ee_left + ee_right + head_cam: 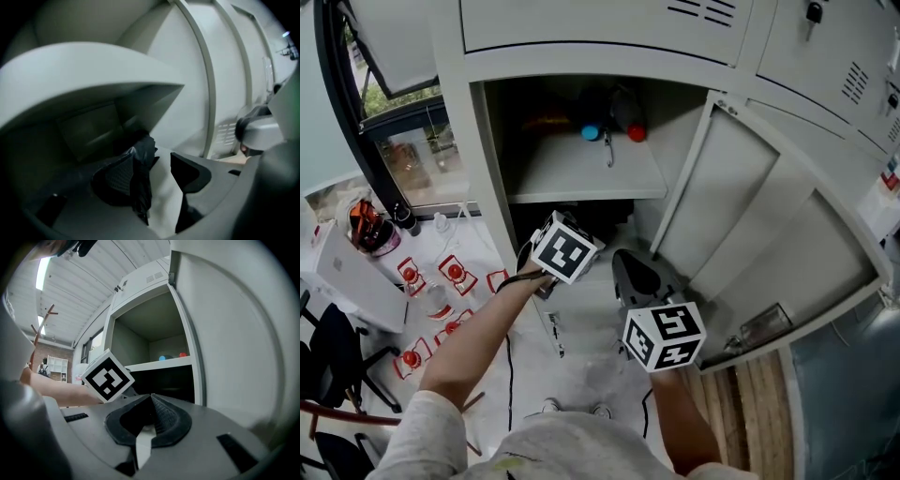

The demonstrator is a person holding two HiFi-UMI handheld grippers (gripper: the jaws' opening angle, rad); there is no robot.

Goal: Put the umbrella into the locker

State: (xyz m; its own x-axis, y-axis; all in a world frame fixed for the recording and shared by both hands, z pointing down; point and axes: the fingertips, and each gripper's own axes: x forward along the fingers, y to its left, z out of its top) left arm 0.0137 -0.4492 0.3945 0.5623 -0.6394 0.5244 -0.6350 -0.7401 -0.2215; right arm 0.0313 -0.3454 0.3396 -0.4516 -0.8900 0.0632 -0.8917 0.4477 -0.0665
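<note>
The black folded umbrella [140, 176] lies on the pale floor of the locker's lower compartment, under the shelf [93, 70]. It rests against the left pad of my left gripper [157, 164]. That gripper is open, and bare floor shows between the umbrella and the right pad. In the head view the left gripper's marker cube [565, 246] sits at the mouth of the dark lower compartment, and the umbrella is hidden there. My right gripper [634, 270] [150, 398] hangs outside beside the open door [769, 234]. It is shut with nothing in it.
On the locker's shelf [581, 173] stand a blue object [591, 132] and a red one [637, 133]. The door swings out to the right. On the floor to the left are small trays with red items [455, 274], a white box [347, 272], black chairs [337, 356] and a cable [508, 375].
</note>
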